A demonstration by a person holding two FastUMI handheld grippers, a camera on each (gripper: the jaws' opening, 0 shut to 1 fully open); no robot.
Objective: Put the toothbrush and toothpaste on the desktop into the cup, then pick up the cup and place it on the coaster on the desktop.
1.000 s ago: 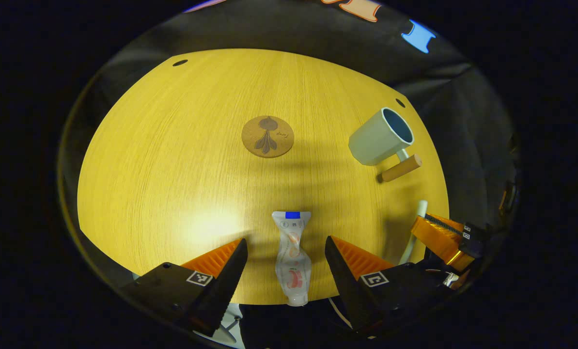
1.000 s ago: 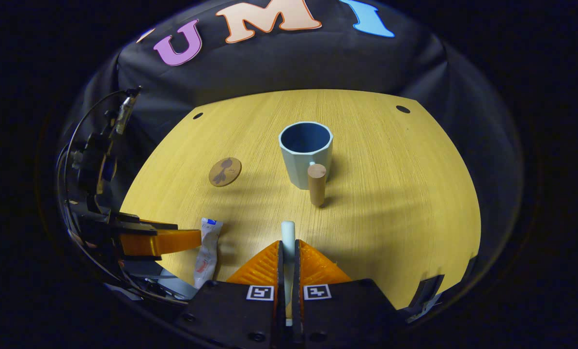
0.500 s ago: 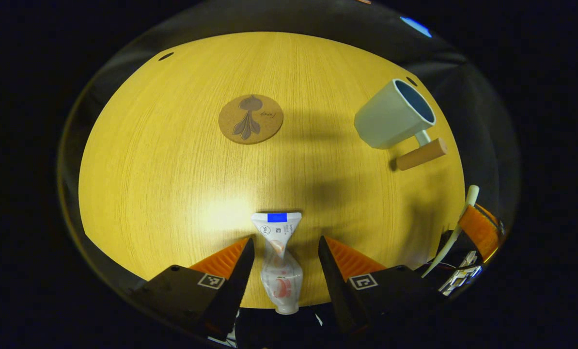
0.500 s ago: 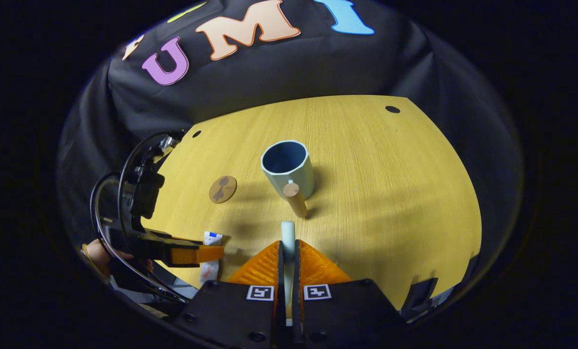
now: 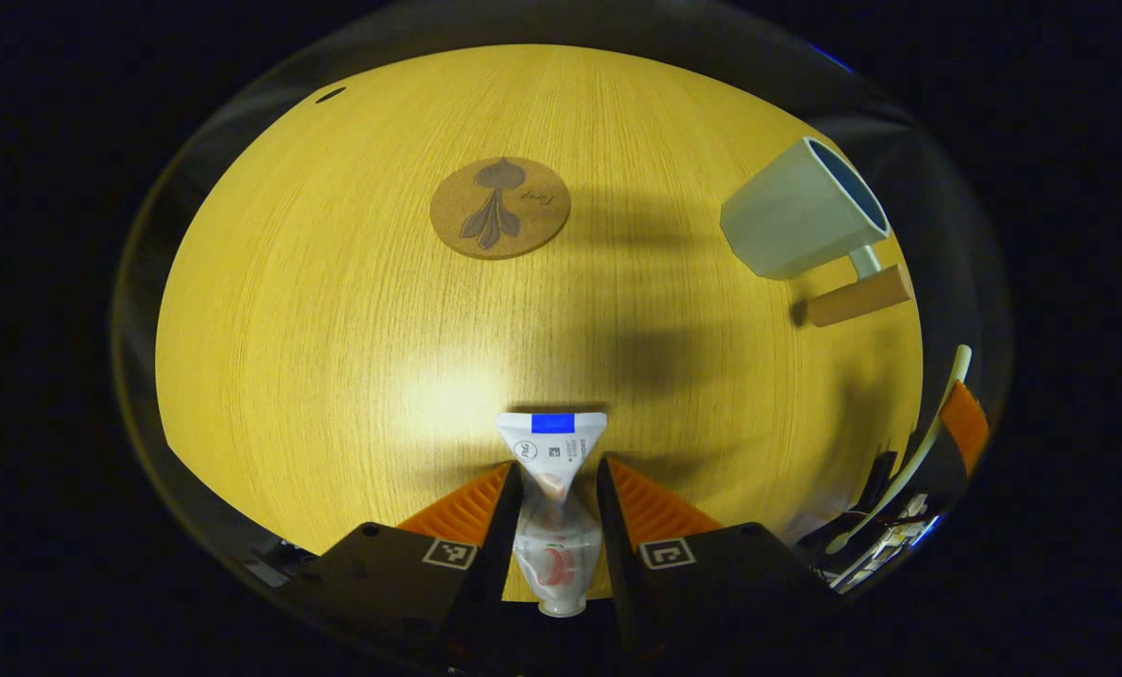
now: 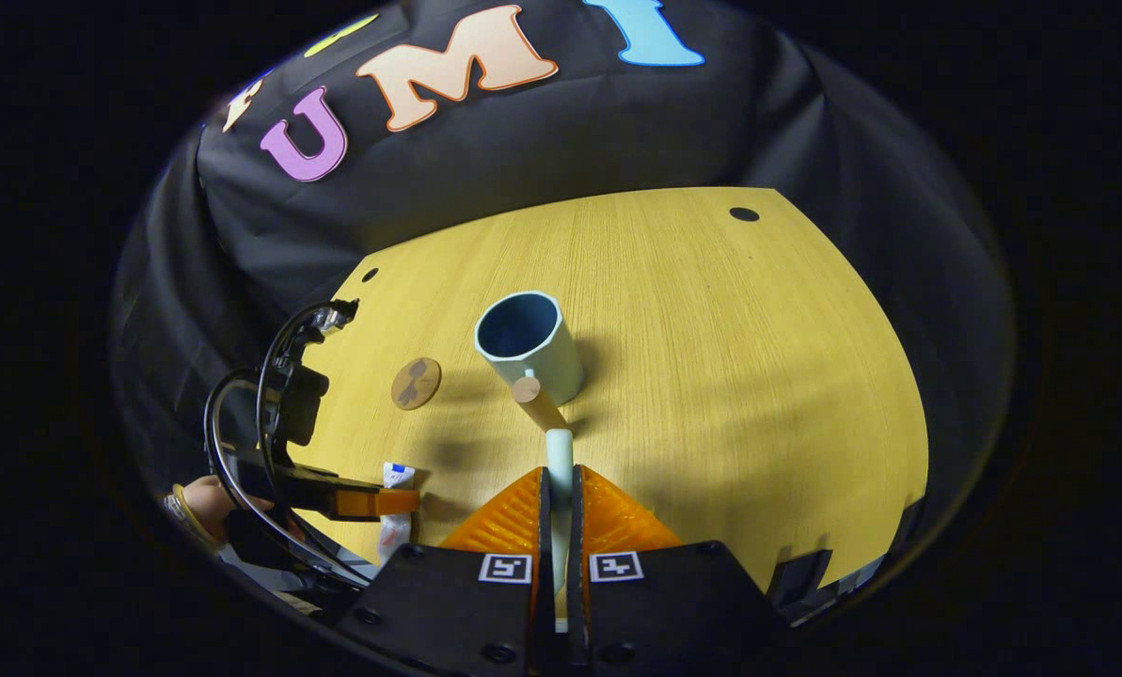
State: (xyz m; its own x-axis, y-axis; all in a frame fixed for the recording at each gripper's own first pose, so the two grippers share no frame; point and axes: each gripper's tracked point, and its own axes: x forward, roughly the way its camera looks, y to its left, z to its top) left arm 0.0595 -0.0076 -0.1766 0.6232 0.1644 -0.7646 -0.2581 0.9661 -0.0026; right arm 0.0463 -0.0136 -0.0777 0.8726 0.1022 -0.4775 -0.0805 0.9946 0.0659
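The white toothpaste tube (image 5: 555, 451) lies at the desktop's near edge, and my left gripper (image 5: 555, 481) is shut on its narrow middle. In the right gripper view the same tube (image 6: 393, 478) pokes out past the left gripper (image 6: 365, 502). My right gripper (image 6: 559, 480) is shut on the pale toothbrush (image 6: 559, 448), held above the table and pointing toward the cup. The light blue cup (image 6: 528, 346) with a wooden handle (image 6: 535, 399) stands upright mid-table. It also sits at the far right in the left gripper view as cup (image 5: 798, 224). The round cork coaster (image 5: 499, 207) lies left of it.
The yellow wooden desktop (image 6: 730, 357) has small dark holes near its far corners. A hand (image 6: 201, 500) holds the left gripper at the near left edge. The right gripper with the toothbrush (image 5: 927, 442) hangs at the table's right edge.
My left gripper's fingers have closed in from wide apart onto the toothpaste tube. The right gripper has risen with the toothbrush and drifted right, so the cup sits further left in its view.
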